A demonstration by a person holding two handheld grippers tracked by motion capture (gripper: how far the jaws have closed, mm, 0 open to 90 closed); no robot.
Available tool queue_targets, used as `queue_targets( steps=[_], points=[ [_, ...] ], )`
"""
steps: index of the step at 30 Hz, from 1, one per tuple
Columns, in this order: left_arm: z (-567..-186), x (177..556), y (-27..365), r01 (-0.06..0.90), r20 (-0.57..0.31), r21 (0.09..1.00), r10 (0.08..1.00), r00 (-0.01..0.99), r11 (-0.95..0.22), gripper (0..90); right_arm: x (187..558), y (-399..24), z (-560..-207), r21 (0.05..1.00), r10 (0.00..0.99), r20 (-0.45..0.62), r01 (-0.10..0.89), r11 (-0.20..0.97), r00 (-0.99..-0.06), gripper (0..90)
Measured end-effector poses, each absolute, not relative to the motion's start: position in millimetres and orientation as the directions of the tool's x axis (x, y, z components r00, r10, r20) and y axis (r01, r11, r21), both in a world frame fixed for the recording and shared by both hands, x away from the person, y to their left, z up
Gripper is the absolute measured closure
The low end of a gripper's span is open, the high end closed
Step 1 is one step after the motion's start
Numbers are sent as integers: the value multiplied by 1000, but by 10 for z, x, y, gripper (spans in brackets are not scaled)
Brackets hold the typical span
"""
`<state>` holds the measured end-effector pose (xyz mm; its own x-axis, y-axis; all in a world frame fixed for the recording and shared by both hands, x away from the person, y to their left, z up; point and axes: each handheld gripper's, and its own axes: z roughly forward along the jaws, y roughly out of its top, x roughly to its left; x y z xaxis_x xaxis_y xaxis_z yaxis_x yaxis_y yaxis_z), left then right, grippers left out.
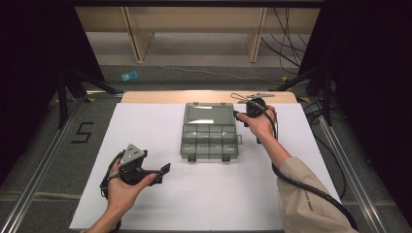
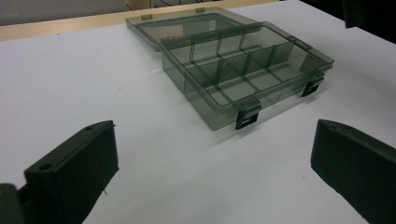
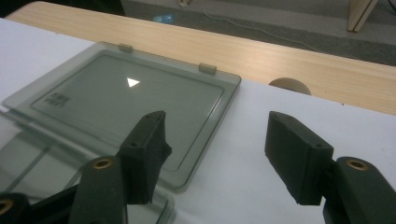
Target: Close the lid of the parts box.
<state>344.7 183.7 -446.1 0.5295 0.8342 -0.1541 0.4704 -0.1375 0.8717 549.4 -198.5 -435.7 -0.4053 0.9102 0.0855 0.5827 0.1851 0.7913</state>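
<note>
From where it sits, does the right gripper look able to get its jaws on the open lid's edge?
Probably yes. The right gripper hangs at the lid's side edge with jaws apart and nothing between them; the white sheet beside that edge is bare.

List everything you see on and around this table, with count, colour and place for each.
Compartment box: one, smoky transparent grey, middle of the sheet, open and empty, two dark latches on its near edge.
Box lid: one, same grey, folded flat behind the box, right gripper's jaws beside its edge.
White sheet: one, covers most of the tabletop.
Wooden table: one, light wood, bare strip at the far edge.
Blue item: one, on the floor beyond the table; too small to tell what.
Digit 5: one, black, on the floor at left.
Cables: several, dark, far right floor.
Left gripper: one, black, near left, jaws wide apart, holding nothing.
Right gripper: one, black, at the lid's right side, jaws apart, holding nothing.
</note>
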Motion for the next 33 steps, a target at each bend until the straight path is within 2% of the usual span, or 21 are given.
queue_targets(
  steps=[4, 5, 18, 21, 24, 26, 33],
  points=[
    [-4473, 3454, 1831, 474, -166, 871, 831, 530, -128, 2, 5652, -1896, -4404, 741, 923, 105, 648, 176, -371, 440],
    [-4474, 3450, 1827, 480, -172, 869, 835, 523, -122, 2, 5705, -1890, -4429, 733, 920, 80, 648, 206, -383, 452],
    [-4471, 3452, 1828, 472, -161, 871, 829, 535, -136, 2, 5994, -1708, -4584, 672, 933, 52, 703, 232, -357, 616],
    [-4473, 3449, 1823, 473, -163, 871, 829, 535, -134, 2, 6020, -1680, -4602, 646, 943, 79, 737, 198, -322, 648],
    [-4472, 3448, 1820, 473, -163, 871, 828, 537, -135, 2, 6052, -1704, -4655, 643, 941, 54, 733, 223, -334, 675],
    [-4477, 3449, 1817, 476, -169, 870, 827, 536, -131, 2, 6042, -1670, -4663, 628, 953, 101, 761, 163, -287, 697],
    [-4474, 3452, 1814, 472, -155, 869, 826, 541, -146, 3, 6039, -1670, -4677, 615, 957, 131, 778, 128, -261, 783]
  ],
)
